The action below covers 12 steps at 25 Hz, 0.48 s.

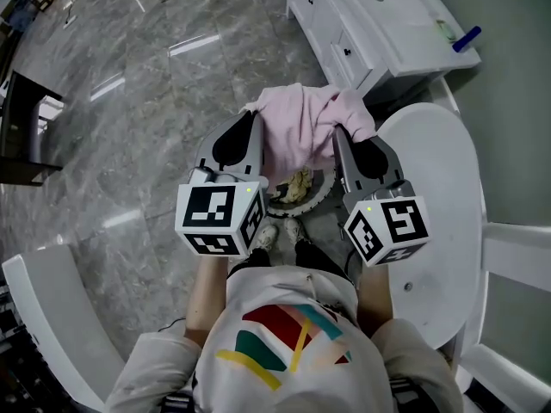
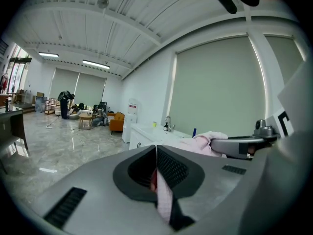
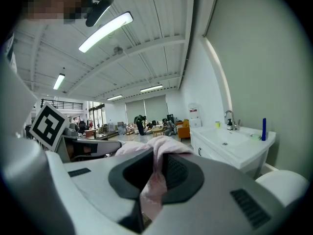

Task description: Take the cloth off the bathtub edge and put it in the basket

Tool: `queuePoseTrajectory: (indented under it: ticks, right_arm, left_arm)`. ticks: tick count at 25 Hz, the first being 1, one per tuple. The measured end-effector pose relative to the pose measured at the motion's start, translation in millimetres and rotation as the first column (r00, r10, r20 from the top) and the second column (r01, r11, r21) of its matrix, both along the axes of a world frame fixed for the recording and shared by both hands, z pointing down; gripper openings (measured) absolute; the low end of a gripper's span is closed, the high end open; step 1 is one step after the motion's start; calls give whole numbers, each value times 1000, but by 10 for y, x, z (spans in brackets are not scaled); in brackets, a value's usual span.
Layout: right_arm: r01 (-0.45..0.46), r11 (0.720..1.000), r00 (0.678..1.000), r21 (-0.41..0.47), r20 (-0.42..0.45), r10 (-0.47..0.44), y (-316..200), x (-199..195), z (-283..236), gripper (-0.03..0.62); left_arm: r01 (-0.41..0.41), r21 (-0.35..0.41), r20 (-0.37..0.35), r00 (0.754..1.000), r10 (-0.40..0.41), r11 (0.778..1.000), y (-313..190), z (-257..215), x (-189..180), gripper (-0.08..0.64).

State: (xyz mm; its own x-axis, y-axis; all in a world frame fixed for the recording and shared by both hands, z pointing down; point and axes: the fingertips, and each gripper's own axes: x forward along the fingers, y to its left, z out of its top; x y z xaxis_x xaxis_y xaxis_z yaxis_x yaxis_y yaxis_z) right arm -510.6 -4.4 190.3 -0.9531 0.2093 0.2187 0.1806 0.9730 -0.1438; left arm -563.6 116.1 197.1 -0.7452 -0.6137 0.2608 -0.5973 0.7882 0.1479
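Carrying step: left gripper (image 1: 255, 120) and right gripper (image 1: 337, 136) both clamped on the pink cloth (image 1: 306, 123) (clear of the bathtub (image 1: 439, 196)); next, probably lower over the basket (image 1: 322, 198); let go.

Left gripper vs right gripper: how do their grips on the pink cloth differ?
The left gripper pinches a thin flat strip of the pink cloth, jaws nearly touching; the right gripper clamps a thicker bunched fold, jaws slightly wider. The left holds the cloth's left end, the right its right end, nearer the bathtub. Both are shut on the cloth, holding it up.
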Motion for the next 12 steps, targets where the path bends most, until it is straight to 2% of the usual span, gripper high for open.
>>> queuePoseTrajectory:
  ticks: [12]
  right_arm:
    - [13,1000,986,-12,-163,-15,-61,-131,873,49]
  left_arm:
    - [-54,-102,-136,990,40,993,-72,1002,-105,25]
